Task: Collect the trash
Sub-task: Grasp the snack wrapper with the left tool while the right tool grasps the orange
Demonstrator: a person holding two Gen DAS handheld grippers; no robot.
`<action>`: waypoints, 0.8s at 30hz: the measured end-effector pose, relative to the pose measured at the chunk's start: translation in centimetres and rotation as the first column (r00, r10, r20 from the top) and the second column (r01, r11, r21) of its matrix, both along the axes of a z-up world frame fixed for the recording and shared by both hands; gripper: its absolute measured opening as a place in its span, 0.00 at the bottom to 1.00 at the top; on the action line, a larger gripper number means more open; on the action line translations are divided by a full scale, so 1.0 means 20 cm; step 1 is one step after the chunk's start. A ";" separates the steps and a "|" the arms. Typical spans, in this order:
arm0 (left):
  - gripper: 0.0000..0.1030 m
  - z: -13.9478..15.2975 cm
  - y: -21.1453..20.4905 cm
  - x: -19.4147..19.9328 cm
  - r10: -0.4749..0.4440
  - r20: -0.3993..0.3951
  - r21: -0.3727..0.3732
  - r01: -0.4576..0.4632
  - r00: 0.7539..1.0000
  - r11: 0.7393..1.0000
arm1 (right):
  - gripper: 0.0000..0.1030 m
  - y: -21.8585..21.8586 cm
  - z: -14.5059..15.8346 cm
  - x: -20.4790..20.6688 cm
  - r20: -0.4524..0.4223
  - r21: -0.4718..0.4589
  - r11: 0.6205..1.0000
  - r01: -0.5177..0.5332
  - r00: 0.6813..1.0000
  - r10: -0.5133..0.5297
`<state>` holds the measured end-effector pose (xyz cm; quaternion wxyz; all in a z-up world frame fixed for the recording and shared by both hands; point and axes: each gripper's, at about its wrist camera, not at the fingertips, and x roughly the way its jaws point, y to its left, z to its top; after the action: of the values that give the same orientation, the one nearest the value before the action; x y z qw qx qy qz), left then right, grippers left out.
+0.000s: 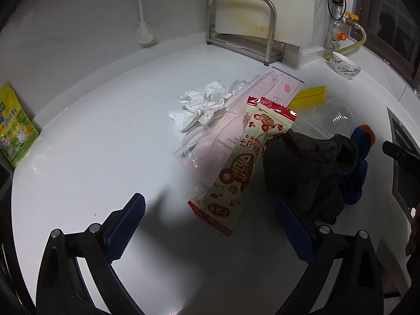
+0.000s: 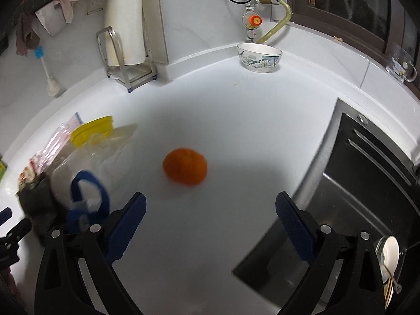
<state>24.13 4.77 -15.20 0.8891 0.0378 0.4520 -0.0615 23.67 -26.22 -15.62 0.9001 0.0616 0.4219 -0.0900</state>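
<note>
Trash pile on white desk (image 1: 92, 157)

Left tongs (image 1: 210, 225) wide, empty, near red snack wrapper (image 1: 244, 162); right tongs (image 2: 210, 225) wide, empty, short of the orange (image 2: 185, 166).

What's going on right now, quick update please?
Both hand-held grippers, left and right, open, empty. Snack wrapper ahead of left, on the trash pile. Dark cloth beside it.

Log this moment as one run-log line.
left gripper: open, empty, facing snack wrapper | right gripper: open, empty, facing orange | trash: uncollected on counter
</note>
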 end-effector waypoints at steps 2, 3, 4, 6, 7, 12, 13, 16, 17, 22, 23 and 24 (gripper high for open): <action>0.94 -0.01 0.00 0.02 -0.006 -0.003 -0.007 0.006 1.000 1.000 | 0.92 -0.02 -0.03 0.06 -0.011 0.020 1.000 0.005 1.000 -0.004; 0.94 -0.02 0.00 0.02 -0.009 -0.003 -0.015 0.009 1.000 1.000 | 0.92 -0.02 -0.05 0.09 -0.019 0.028 1.000 0.002 1.000 -0.002; 0.94 -0.02 0.00 0.03 -0.010 -0.002 -0.019 0.010 1.000 1.000 | 0.92 -0.02 -0.06 0.10 -0.024 0.031 1.000 0.000 1.000 0.001; 0.94 -0.02 0.00 0.04 -0.012 -0.001 -0.026 0.012 1.000 1.000 | 0.92 -0.02 -0.08 0.15 -0.030 0.026 1.000 -0.002 1.000 0.003; 0.94 -0.02 -0.01 0.05 -0.013 -0.001 -0.028 0.013 1.000 1.000 | 0.92 -0.02 -0.08 0.17 -0.033 0.021 1.000 -0.005 0.999 0.005; 0.94 -0.03 -0.02 0.06 -0.023 0.002 -0.042 0.023 1.000 0.999 | 0.92 0.01 -0.10 0.24 -0.043 -0.042 0.999 -0.016 0.999 0.014; 0.94 -0.03 -0.02 0.07 -0.024 0.002 -0.042 0.024 1.000 0.999 | 0.92 0.01 -0.10 0.24 -0.042 -0.045 0.999 -0.020 0.999 0.018; 0.94 -0.04 -0.02 0.08 -0.023 -0.002 -0.047 0.023 1.000 0.999 | 0.91 0.02 -0.12 0.26 -0.046 -0.065 0.997 -0.032 0.999 0.029; 0.94 -0.04 -0.02 0.08 -0.022 -0.003 -0.052 0.022 1.000 0.998 | 0.91 0.02 -0.12 0.26 -0.046 -0.067 0.997 -0.037 0.998 0.034; 0.94 -0.04 -0.02 0.09 -0.018 -0.005 -0.066 0.017 1.000 0.998 | 0.75 0.04 -0.11 0.27 -0.034 -0.071 0.996 -0.058 0.998 0.055; 0.94 -0.05 -0.02 0.09 -0.018 -0.004 -0.068 0.018 1.000 0.998 | 0.67 0.05 -0.11 0.27 -0.039 -0.061 0.996 -0.069 0.997 0.067; 0.94 -0.05 -0.02 0.09 -0.018 -0.002 -0.069 0.018 1.000 0.997 | 0.60 0.05 -0.11 0.27 -0.040 -0.044 0.996 -0.080 0.996 0.078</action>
<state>25.84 4.41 -16.16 0.8886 0.0112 0.4506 -0.0850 29.10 -25.24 -17.90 0.8959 0.0228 0.4388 -0.0650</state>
